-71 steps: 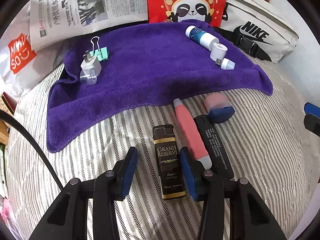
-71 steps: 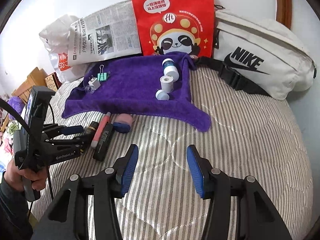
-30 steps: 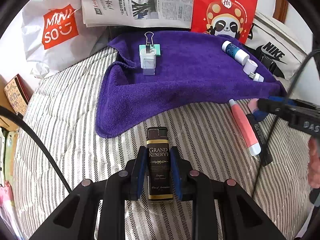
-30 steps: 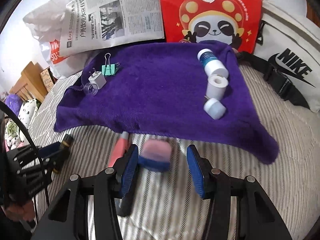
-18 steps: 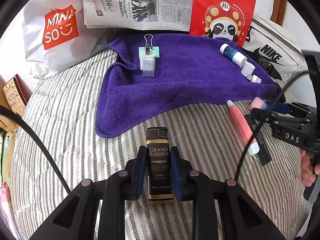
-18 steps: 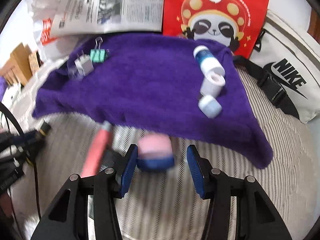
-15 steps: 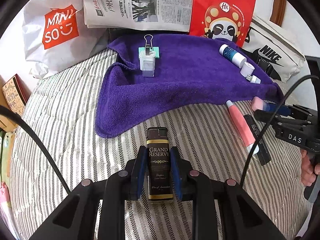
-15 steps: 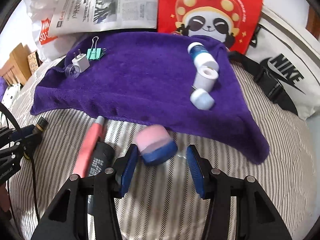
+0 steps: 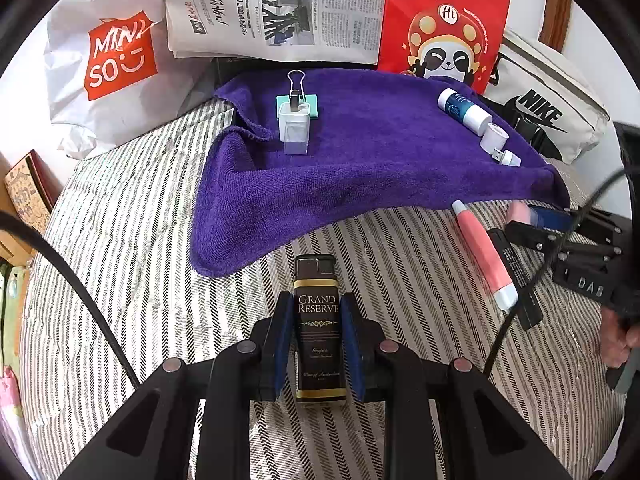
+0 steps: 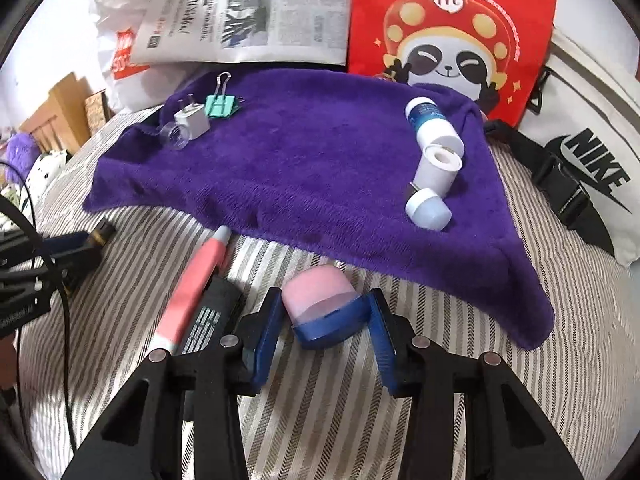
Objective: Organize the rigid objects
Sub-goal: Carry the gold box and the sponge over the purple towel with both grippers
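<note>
My left gripper [image 9: 317, 304] is shut on a black "Grand Reserve" lighter [image 9: 319, 320], which lies on the striped bedcover in front of the purple towel [image 9: 380, 168]. My right gripper [image 10: 325, 304] is closing; its blue pads touch both sides of a pink-and-blue case [image 10: 326, 308] that rests tilted on the cover. Left of the case lie a pink pen [image 10: 196, 284] and a black stick [image 10: 212, 316]. On the towel sit a white charger plug [image 10: 192, 120], a teal binder clip [image 10: 219, 106], a blue-white bottle [image 10: 432, 124], a white roll [image 10: 438, 166] and a white cap [image 10: 427, 208].
Behind the towel stand a newspaper [image 9: 276, 8], a red panda bag [image 9: 444, 28] and a white Miniso bag [image 9: 116, 60]. A white Nike pouch [image 10: 580, 148] lies at the right. A cable [image 9: 72, 292] crosses the left wrist view.
My right gripper's jaws have narrowed onto the pink-and-blue case, and its view has rolled slightly. The left gripper has kept still with the lighter in it.
</note>
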A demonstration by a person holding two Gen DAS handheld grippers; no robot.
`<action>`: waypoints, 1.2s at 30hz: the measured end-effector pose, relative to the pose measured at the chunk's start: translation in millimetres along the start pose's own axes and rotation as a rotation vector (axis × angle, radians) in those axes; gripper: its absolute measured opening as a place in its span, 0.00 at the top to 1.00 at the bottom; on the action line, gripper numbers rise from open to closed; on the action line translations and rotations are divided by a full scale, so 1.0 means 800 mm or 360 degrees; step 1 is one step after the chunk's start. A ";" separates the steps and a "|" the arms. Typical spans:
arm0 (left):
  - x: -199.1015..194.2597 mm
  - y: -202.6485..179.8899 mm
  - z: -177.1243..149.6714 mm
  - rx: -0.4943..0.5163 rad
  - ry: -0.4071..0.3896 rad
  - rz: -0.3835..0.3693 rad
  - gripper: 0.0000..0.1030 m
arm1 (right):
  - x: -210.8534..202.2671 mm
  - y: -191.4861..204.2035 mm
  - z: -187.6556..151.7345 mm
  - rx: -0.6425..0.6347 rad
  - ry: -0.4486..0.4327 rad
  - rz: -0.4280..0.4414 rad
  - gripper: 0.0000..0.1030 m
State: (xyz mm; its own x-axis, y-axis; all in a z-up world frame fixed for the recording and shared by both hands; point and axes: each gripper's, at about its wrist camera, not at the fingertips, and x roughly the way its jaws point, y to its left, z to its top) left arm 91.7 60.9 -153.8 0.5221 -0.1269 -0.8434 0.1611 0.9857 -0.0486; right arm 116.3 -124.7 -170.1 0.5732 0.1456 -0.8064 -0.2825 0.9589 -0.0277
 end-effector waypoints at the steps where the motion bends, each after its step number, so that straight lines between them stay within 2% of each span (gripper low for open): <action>1: 0.000 0.000 0.000 -0.0003 -0.0002 0.0002 0.77 | 0.000 0.000 -0.001 0.0004 -0.0014 0.0002 0.59; 8: -0.001 0.005 0.002 -0.0076 0.0020 -0.0022 0.78 | -0.007 -0.008 0.000 0.0063 0.0019 0.0102 0.59; 20: -0.020 0.014 0.006 -0.0184 0.0050 -0.0113 0.78 | -0.053 -0.030 -0.006 0.0108 -0.0069 0.0196 0.59; 36: -0.037 -0.001 0.035 -0.0146 0.0018 -0.0088 0.78 | -0.075 -0.043 0.016 0.0051 -0.0152 0.0221 0.59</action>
State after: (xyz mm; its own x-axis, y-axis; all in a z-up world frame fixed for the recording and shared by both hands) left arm 99.4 60.7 -114.2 0.5048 -0.1806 -0.8441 0.1116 0.9833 -0.1436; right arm 101.7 -163.5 -113.5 0.6015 0.2984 -0.7411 -0.3405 0.9349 0.1001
